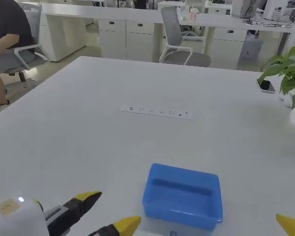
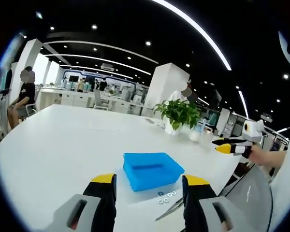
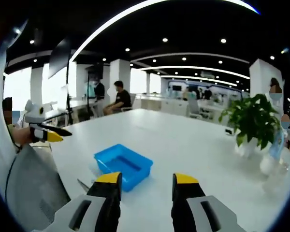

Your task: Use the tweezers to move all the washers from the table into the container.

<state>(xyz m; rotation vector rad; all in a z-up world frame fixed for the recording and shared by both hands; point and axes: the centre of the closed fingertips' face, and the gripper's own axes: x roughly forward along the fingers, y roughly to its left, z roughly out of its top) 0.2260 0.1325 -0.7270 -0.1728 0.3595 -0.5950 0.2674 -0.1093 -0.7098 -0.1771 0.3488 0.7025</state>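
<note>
Left gripper (image 2: 150, 180) and right gripper (image 3: 147, 178) both gape empty; tweezers (image 2: 170, 210) look thin, springy, probably slippery, so pinch mid-shank.

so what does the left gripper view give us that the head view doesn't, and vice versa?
Left gripper view: the washers in a small cluster on the table just short of the container, with the tweezers lying beside them. Head view: a socket strip set in the tabletop and a phone near the far edge. Both: the blue container, empty, the white table and a potted plant.
</note>
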